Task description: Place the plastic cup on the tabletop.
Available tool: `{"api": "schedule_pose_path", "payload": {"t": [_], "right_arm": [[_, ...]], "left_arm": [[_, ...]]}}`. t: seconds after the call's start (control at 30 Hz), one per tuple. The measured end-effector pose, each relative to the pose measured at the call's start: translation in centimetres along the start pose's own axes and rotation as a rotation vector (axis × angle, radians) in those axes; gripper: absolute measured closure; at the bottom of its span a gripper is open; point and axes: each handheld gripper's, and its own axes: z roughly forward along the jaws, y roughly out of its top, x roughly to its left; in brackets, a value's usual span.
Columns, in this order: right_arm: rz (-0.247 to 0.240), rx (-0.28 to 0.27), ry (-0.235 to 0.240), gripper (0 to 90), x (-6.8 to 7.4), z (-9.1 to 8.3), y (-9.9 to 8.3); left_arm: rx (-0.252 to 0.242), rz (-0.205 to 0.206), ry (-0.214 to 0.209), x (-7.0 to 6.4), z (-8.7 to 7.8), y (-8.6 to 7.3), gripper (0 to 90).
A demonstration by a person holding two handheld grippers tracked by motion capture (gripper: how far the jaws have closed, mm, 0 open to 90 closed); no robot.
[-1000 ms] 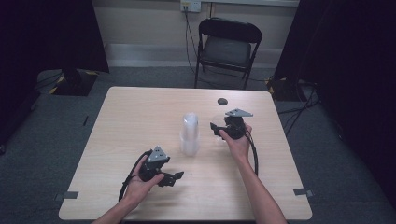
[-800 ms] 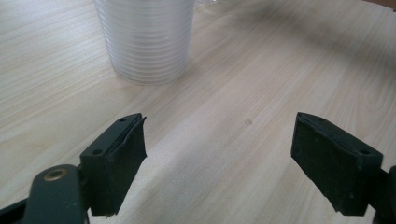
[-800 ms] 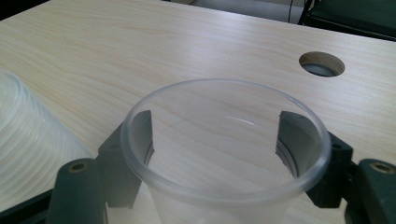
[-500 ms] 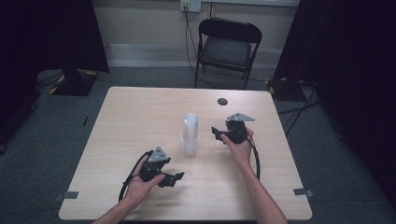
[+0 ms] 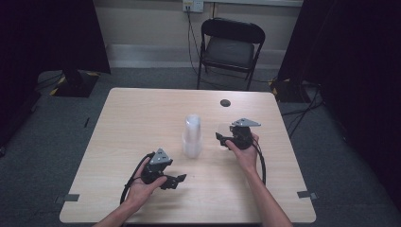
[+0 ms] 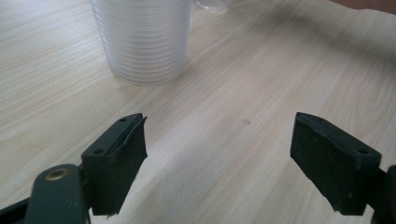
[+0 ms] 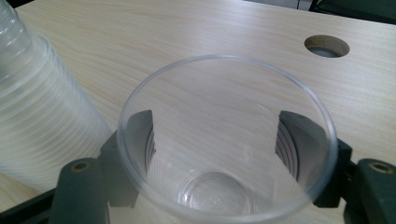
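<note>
The right gripper (image 7: pixel 215 154) clasps a single clear cup (image 7: pixel 224 140) on both sides, upright and mouth up, just right of the stack of cups (image 5: pixel 192 136) standing mid-table. The step in hand looks like setting out a cup taken from the stack — whether its base rests on the table (image 5: pixel 142 118) cannot be told. The next move would call for lowering it gently and easing the jaws apart without tipping it. The left gripper (image 6: pixel 217 154) waits near the front edge, spread wide and empty, aimed at the stack. No writing or brand is readable on anything.
</note>
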Motion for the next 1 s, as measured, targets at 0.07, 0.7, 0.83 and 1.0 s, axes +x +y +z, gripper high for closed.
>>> {"api": "schedule_pose_path", "payload": {"t": [0.07,0.7,0.83,1.0], "right_arm": [[-0.004,0.001,0.0,28.4,0.0,0.0,-0.1],[-0.004,0.051,0.013,27.4,0.1,0.1,-1.0],[0.023,0.057,0.023,20.3,-0.1,0.2,-1.2],[0.044,0.064,0.024,17.0,-0.3,0.0,-1.8]], "left_arm": [[0.0,0.0,-0.002,0.0,0.0,0.0,18.4],[0.0,-0.006,0.01,0.1,0.1,0.0,18.4],[0.0,-0.008,0.014,0.1,0.1,0.0,18.4],[-0.003,-0.028,0.027,0.4,0.0,0.0,16.5]]}}
